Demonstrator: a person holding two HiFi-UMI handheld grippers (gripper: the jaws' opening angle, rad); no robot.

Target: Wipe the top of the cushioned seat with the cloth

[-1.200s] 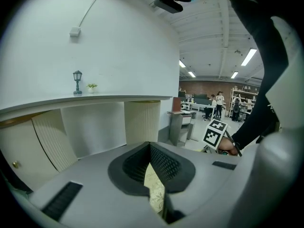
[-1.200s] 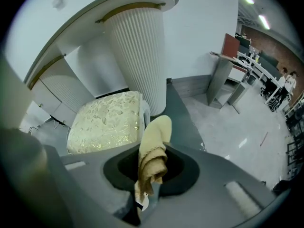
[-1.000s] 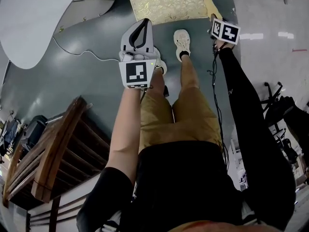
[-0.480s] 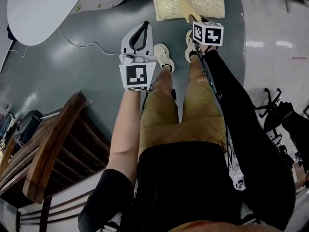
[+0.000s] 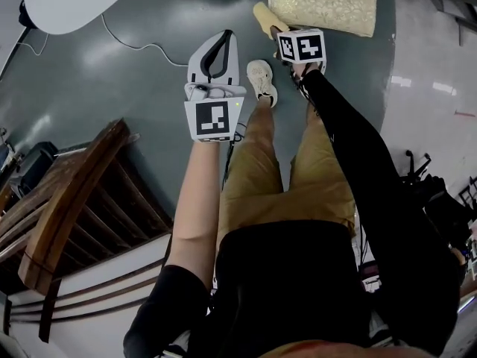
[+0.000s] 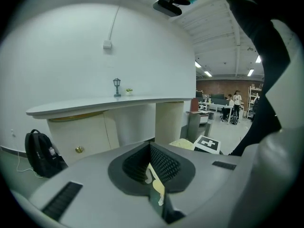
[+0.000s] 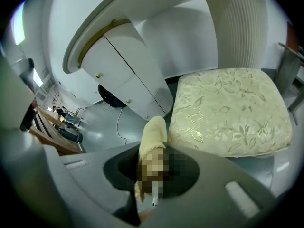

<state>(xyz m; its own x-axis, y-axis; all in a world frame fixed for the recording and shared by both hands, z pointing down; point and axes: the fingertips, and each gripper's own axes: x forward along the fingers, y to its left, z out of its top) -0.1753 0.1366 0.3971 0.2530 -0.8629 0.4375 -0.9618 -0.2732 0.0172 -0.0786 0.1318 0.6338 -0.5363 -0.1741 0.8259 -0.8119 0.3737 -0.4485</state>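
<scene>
Cushioned seat (image 7: 228, 110) cream with gold floral pattern; cloth (image 7: 153, 132) pale yellow; floor (image 5: 127, 80) dark grey-green; shorts (image 5: 313, 177) tan; sleeve (image 5: 373, 170) black.

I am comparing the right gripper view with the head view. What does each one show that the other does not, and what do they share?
Only the right gripper view shows the ribbed white column behind the cushioned seat. Only the head view shows the wooden chair, the left gripper with its fingers together, and the person's legs. Both show the seat's gold floral top and the yellow cloth clamped in the right gripper, beside the seat and not yet on its top.
</scene>
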